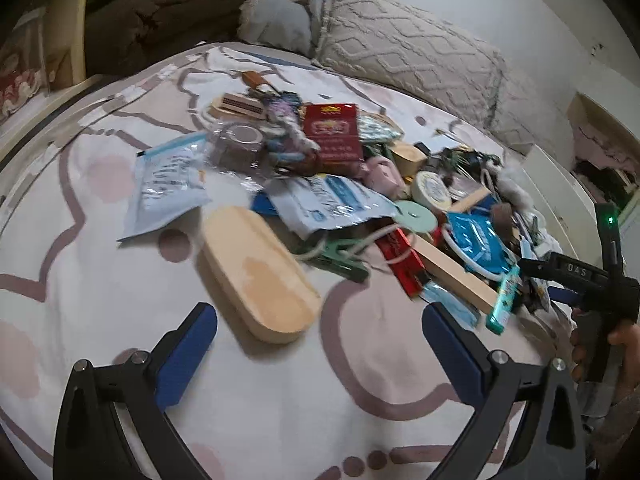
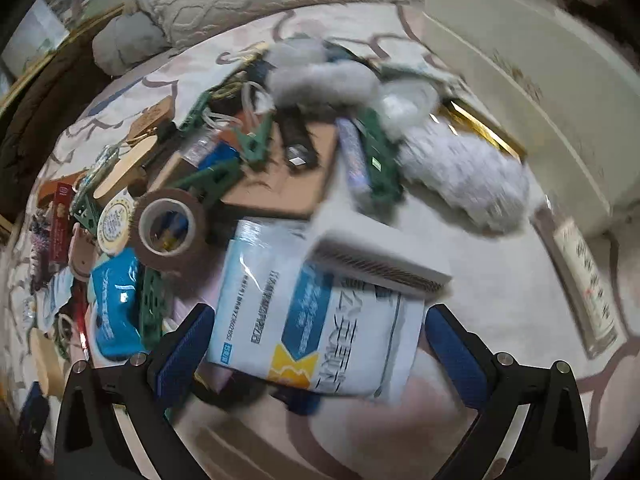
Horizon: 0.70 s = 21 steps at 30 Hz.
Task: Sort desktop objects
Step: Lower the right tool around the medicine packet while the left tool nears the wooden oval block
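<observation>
progress: sorting is judged barely begun | pile is lying unsorted on the bed, 12 to 3 o'clock of left tongs | both being held spread, empty; right tongs hovering over white packet
</observation>
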### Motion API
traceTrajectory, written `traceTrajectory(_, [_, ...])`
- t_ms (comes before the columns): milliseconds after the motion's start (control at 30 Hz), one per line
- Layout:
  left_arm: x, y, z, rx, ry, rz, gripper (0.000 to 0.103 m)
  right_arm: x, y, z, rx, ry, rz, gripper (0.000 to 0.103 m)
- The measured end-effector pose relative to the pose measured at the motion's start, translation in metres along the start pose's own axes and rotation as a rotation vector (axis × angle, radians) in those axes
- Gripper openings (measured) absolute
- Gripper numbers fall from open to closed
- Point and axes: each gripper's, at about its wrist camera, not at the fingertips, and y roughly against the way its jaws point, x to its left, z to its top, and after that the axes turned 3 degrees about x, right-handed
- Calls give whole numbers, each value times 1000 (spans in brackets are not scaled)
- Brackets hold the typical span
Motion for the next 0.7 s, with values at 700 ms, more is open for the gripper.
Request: traceTrajectory(700, [-33,-7,4,-1,-106,-10,103,-45,15,-18,-28,1,-32,103])
